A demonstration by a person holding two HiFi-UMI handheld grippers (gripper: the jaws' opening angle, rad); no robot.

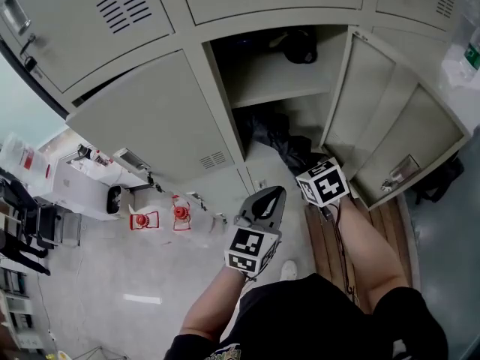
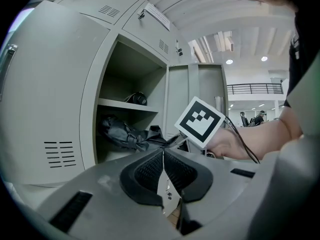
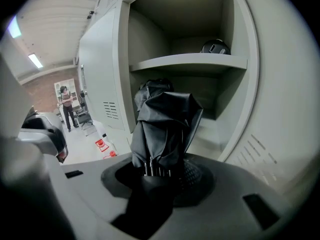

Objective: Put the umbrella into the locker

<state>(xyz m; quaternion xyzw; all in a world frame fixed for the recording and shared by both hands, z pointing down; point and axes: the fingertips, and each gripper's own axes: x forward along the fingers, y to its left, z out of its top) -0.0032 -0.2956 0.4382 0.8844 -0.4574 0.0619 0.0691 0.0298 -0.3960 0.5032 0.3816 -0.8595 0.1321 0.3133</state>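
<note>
The folded black umbrella (image 1: 279,142) reaches with its far end into the open locker (image 1: 225,88), under the inner shelf (image 1: 281,88). My right gripper (image 1: 313,172) is shut on its near end, just outside the opening. In the right gripper view the umbrella (image 3: 165,124) stands up from between the jaws of that gripper (image 3: 165,173), ribs showing, pointed at the lower compartment. My left gripper (image 1: 271,201) hangs lower and to the left, shut and empty. In the left gripper view its tips (image 2: 163,152) meet, and the umbrella (image 2: 125,134) lies in the compartment beyond.
The locker door (image 1: 390,133) stands swung open at the right. A dark rounded object (image 1: 298,47) sits on the upper shelf. Closed lockers (image 1: 150,118) flank the left. Two red items (image 1: 144,220) lie on the floor, and chairs (image 1: 30,227) stand at far left.
</note>
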